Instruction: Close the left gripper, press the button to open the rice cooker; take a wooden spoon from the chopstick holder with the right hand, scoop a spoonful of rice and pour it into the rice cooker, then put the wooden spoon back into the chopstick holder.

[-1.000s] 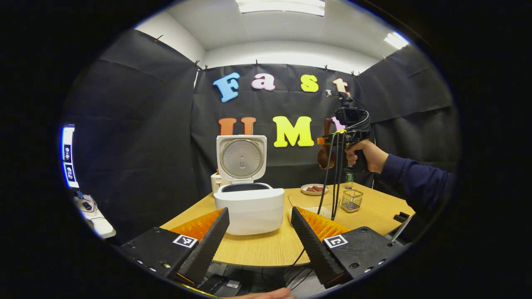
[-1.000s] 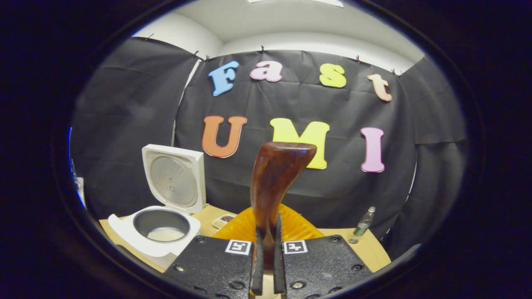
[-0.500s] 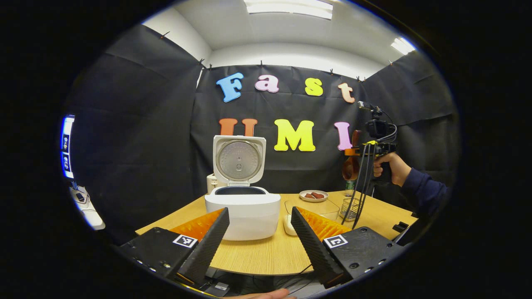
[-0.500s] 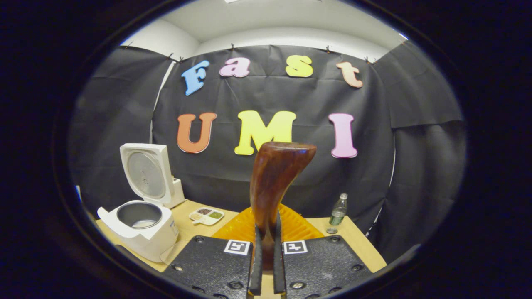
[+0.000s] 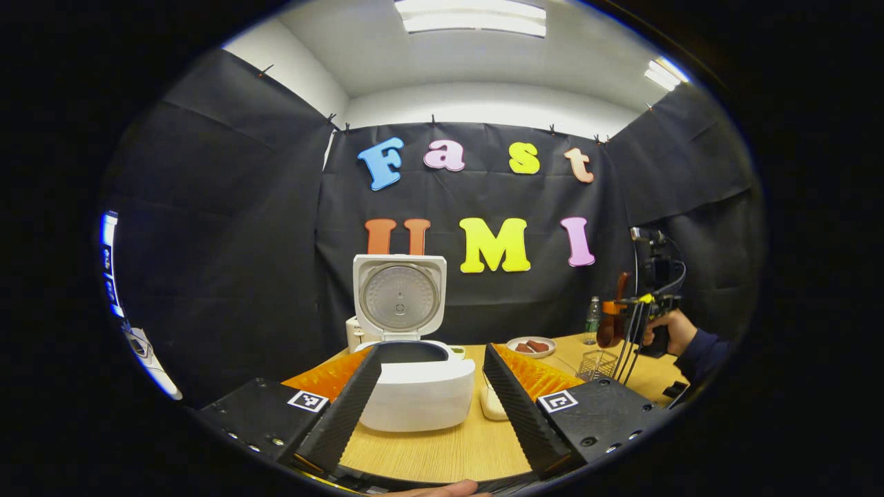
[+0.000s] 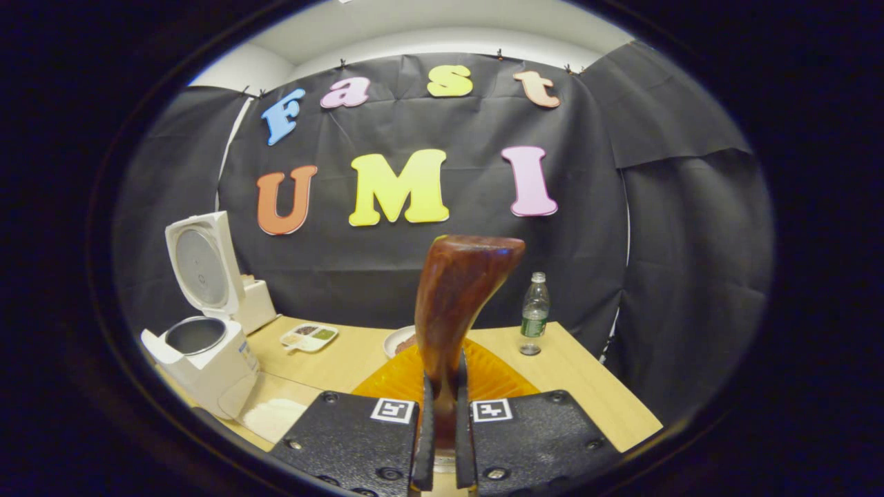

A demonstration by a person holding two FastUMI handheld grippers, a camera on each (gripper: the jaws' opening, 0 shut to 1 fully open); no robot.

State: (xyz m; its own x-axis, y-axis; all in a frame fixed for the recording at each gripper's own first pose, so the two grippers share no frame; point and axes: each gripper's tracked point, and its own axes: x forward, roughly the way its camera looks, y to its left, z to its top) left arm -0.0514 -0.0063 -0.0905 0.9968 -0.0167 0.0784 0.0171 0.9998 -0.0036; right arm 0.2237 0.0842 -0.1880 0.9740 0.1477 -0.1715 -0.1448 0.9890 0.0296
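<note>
Wooden spoon (image 6: 459,297) clamped in right gripper (image 6: 442,442), above table (image 6: 587,393) edge.

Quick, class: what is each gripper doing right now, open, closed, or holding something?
Left gripper: open, holding nothing.
Right gripper: closed on the wooden spoon.

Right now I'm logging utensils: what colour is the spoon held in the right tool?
Dark reddish-brown glossy wood; the wooden spoon shows best in the right gripper view.

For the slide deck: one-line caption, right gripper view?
Right claw shut on wooden spoon, rice cooker lid open.
</note>
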